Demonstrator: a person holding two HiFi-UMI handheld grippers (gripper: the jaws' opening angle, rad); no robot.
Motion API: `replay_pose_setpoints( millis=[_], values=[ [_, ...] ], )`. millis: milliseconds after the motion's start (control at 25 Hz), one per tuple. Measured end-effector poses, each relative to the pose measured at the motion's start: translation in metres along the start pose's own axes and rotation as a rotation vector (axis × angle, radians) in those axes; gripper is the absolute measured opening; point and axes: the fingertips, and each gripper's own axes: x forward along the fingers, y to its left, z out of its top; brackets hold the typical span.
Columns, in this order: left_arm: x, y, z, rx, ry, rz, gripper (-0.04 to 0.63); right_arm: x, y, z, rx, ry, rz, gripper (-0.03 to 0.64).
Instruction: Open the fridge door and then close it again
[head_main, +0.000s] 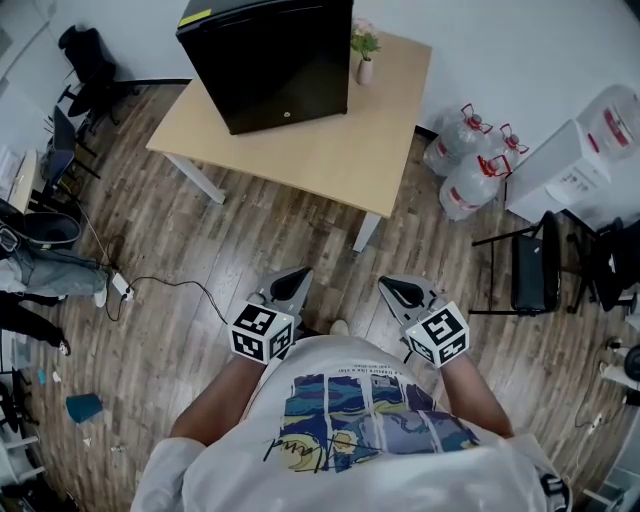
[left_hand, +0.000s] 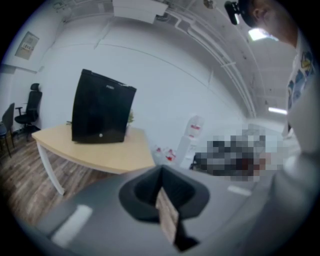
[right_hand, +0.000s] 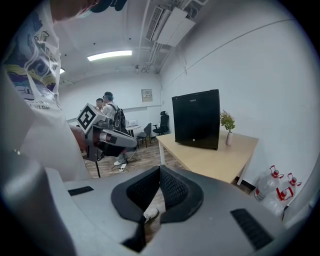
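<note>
Fridge: a small black mini fridge (head_main: 270, 65), boxy, with its door flush and closed. A small pale round spot sits low on the door and a yellow strip runs along the top rear edge.
Fridge's place: well ahead of both grippers, on the far left part of the table (head_main: 330, 160), with its door turned toward them.
Left gripper (head_main: 298, 274): jaws together with nothing between them, held low in front of the person's chest, well short of the table.
Right gripper (head_main: 393, 286): jaws meet at the tips and hold nothing. It is near the left gripper, at about the same level.
Table: pale wood top on white legs; its near corner lies ahead of and between the two grippers.
Vase (head_main: 364, 62): small, with flowers, on the table just right of the fridge's rear corner.
Ahead: open wood floor between the grippers and the table.
Right of right gripper: a black chair (head_main: 535, 265); further ahead, water bottles (head_main: 470, 165) with red caps stand on the floor by the table's right edge.
Left of left gripper: a power strip (head_main: 121, 286) with its cable on the floor; a black office chair (head_main: 85, 60) far ahead by the wall.
Edges: the fridge is set back from the table's near edge, with bare tabletop in front of the door and to its right.
</note>
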Motion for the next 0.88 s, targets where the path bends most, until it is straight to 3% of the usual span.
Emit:
replay_pose_setpoints(
  millis=[880],
  values=[
    [-0.003,0.011,0.002,0.021,0.011,0.022,0.008,0.009,0.001,0.007,-0.041,-0.009,-0.004,0.012]
  ],
)
